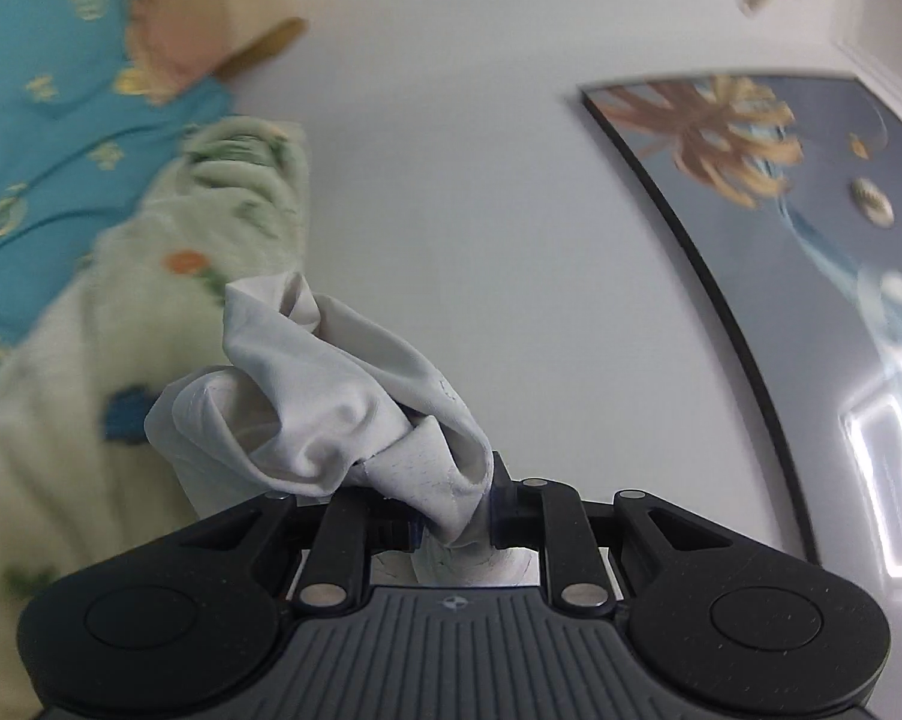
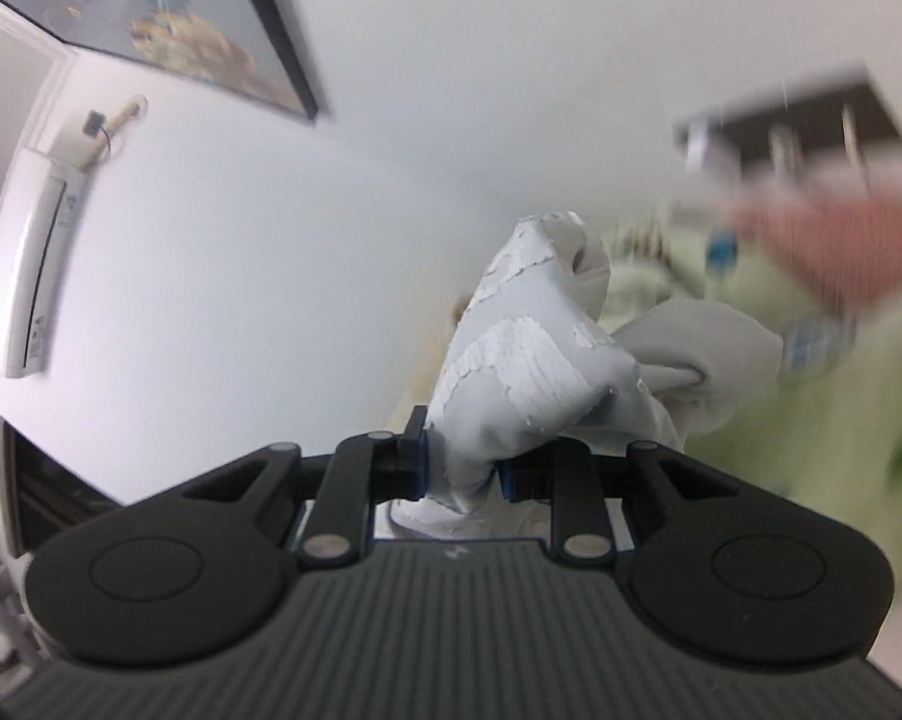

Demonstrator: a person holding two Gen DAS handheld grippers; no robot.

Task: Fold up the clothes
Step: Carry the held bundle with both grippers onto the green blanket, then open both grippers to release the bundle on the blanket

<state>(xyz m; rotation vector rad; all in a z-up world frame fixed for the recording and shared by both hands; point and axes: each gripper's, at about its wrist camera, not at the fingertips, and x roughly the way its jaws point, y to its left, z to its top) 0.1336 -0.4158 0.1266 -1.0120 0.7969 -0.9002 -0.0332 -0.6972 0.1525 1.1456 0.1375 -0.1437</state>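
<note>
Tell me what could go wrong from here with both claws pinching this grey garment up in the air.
1. The left claw grips only a bunched wad of the grey garment, so cloth may slip out or the fold may start crooked.
2. The right claw pinches a part with cracked, flaking white print; tugging could peel more off.
3. Both views are tilted toward the wall and motion-blurred, so the laying surface is out of sight; the garment could land on the green patterned fabric.

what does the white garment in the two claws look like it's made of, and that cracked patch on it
White garment: seems a thin, soft knit, matte, bunching into loose folds in the left claw. Cracked patch, near the right claw: likely a printed rubbery or vinyl coating, flaking in pieces off the cloth.
</note>
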